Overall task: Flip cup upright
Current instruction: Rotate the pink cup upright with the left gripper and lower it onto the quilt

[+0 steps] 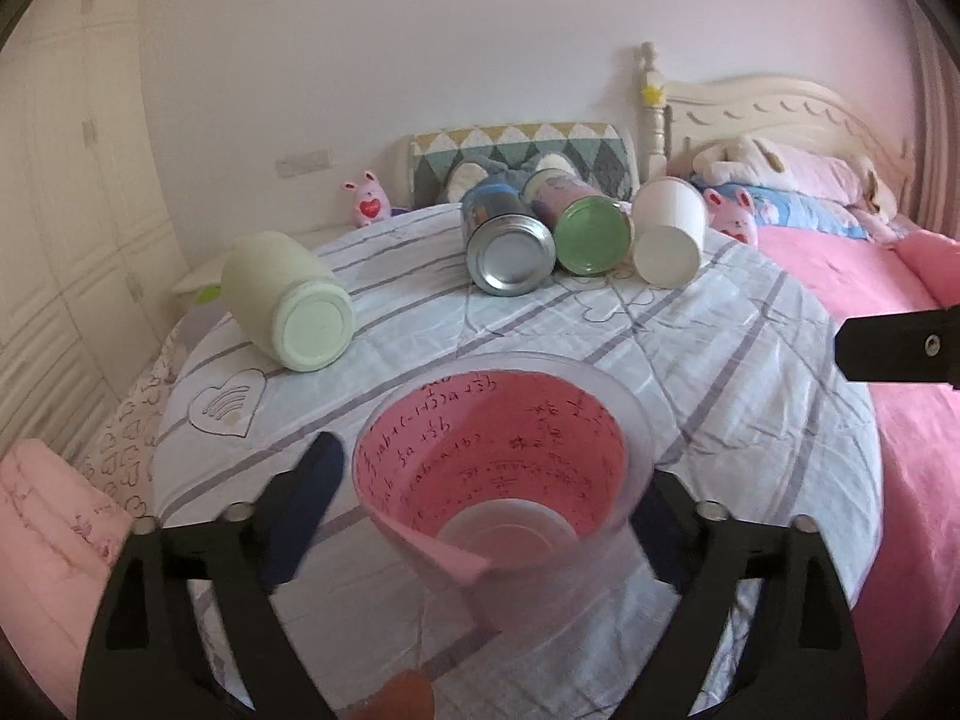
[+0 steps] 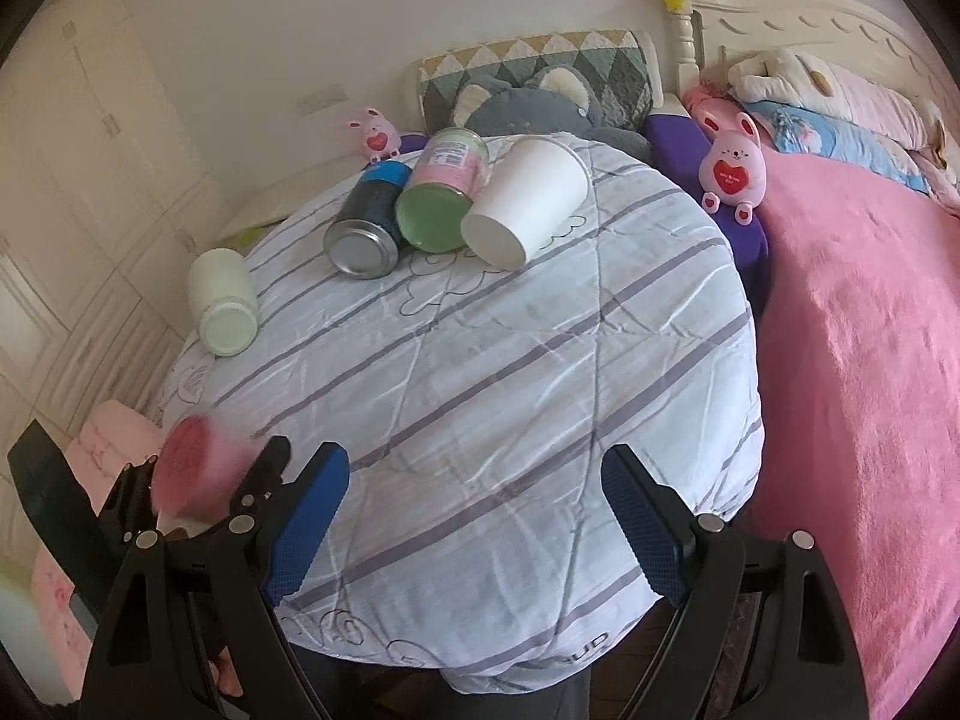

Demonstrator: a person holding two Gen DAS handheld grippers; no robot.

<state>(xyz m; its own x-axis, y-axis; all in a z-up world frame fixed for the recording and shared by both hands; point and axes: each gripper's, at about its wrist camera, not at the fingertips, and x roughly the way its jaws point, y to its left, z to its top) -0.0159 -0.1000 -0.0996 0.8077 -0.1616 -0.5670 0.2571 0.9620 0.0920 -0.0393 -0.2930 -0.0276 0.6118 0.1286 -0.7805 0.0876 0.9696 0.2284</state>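
Observation:
A clear plastic cup (image 1: 504,468) lined with pink written-on paper sits between the fingers of my left gripper (image 1: 486,516), mouth toward the camera. The right pad presses its wall; the left pad (image 1: 306,510) stands a little off it, and the jaws are wide. In the right wrist view the same cup (image 2: 189,468) is a blurred pink shape at the far left, held in the left gripper over the table's left edge. My right gripper (image 2: 474,534) is open and empty above the table's near edge.
A round table under a striped cloth (image 2: 480,360) carries, lying on their sides, a pale green jar (image 1: 288,300), a metal can (image 1: 507,246), a green-lidded jar (image 1: 585,222) and a white paper cup (image 1: 669,231). A pink-blanketed bed (image 2: 870,360) lies right.

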